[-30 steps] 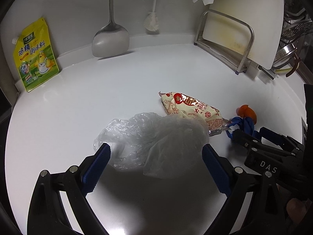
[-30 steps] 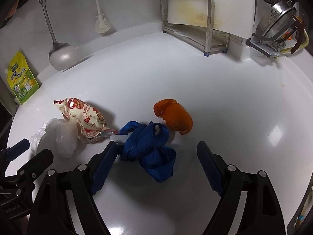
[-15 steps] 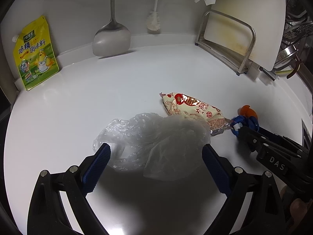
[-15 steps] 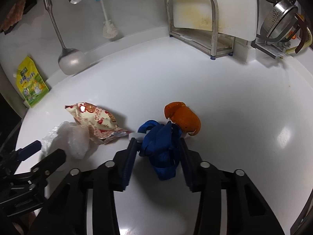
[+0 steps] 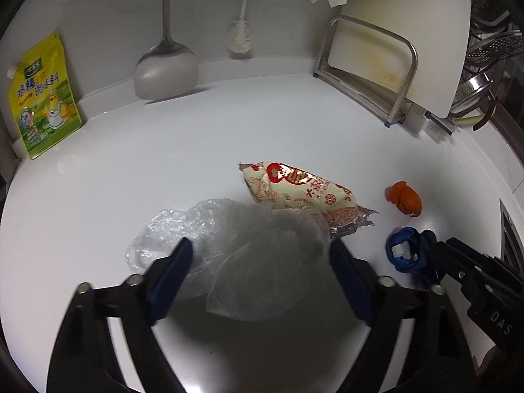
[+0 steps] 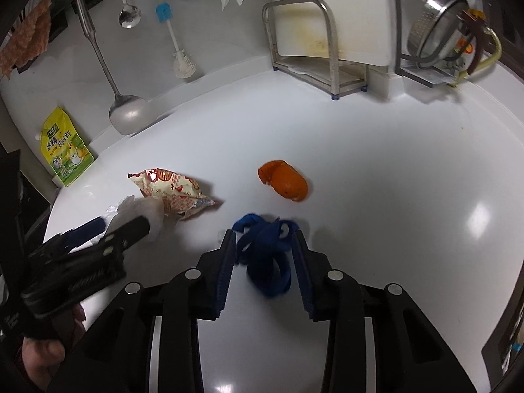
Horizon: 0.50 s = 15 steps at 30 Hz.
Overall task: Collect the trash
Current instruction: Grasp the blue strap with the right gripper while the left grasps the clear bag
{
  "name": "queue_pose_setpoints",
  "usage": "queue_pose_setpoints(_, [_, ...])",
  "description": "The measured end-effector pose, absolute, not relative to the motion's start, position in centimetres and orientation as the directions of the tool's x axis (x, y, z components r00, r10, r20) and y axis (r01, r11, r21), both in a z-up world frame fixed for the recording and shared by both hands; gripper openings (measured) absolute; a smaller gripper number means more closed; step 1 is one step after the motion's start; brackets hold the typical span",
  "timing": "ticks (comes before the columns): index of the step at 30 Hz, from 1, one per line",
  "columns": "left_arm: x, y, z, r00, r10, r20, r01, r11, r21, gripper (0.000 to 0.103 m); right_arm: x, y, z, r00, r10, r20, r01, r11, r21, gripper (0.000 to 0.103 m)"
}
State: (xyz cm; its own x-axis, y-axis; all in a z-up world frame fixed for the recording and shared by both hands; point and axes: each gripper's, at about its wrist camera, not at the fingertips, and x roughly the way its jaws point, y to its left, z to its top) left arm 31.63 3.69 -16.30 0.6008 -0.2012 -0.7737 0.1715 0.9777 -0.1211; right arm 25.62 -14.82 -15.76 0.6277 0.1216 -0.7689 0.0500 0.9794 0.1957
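Note:
A crumpled clear plastic bag (image 5: 249,252) lies on the white counter between the open jaws of my left gripper (image 5: 258,255). Behind it lies a red-and-cream snack wrapper (image 5: 304,193), also in the right wrist view (image 6: 170,193). My right gripper (image 6: 263,245) is shut on a bundled blue strap (image 6: 265,252) and holds it just off the counter; the strap also shows in the left wrist view (image 5: 409,252). An orange peel (image 6: 285,185) lies beyond it, also in the left wrist view (image 5: 404,198).
A yellow seasoning pouch (image 5: 42,98) leans at the back left. A steel spatula (image 5: 167,68) and a bottle brush (image 5: 242,32) hang on the wall. A cutting board in a steel rack (image 5: 393,49) and a colander (image 6: 439,26) stand at the back right.
My right gripper closed on the blue strap and pulled it back away from the orange peel, lifting slightly. My left gripper stays open around the plastic bag.

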Motion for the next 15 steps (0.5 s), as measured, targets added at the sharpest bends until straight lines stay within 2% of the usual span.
queue_pose_setpoints(2, [31.7, 3.5, -16.4, 0.586, -0.217, -0.781, 0.189, 0.974, -0.129, 0.059, 25.2, -15.0, -15.8, 0.626, 0.122, -0.77, 0.053, 0.979, 0.199, 0.035])
queue_pose_setpoints(4, [31.5, 3.3, -16.3, 0.581, -0.232, -0.78, 0.202, 0.97, -0.138, 0.041, 24.9, -15.1, -15.9, 0.623, 0.119, -0.773, 0.056, 0.979, 0.196, 0.034])
queue_pose_setpoints(6, [31.3, 3.2, -16.2, 0.573, -0.249, -0.781, 0.217, 0.965, -0.149, 0.032, 24.7, -15.2, -16.0, 0.62, 0.119, -0.776, 0.059, 0.979, 0.197, 0.034])
queue_pose_setpoints(12, [30.6, 3.4, -15.9, 0.565, -0.253, -0.785, 0.219, 0.964, -0.153, 0.026, 24.9, -15.4, -16.1, 0.611, 0.135, -0.78, 0.062, 0.974, 0.217, 0.034])
queue_pose_setpoints(13, [30.5, 3.5, -15.7, 0.565, -0.254, -0.785, 0.218, 0.964, -0.155, 0.026, 25.0, -15.5, -16.1, 0.612, 0.134, -0.779, 0.065, 0.974, 0.219, 0.037])
queue_pose_setpoints(15, [30.3, 3.7, -15.5, 0.569, -0.254, -0.782, 0.217, 0.964, -0.155, 0.025, 25.3, -15.5, -16.1, 0.613, 0.134, -0.778, 0.075, 0.971, 0.226, 0.062])
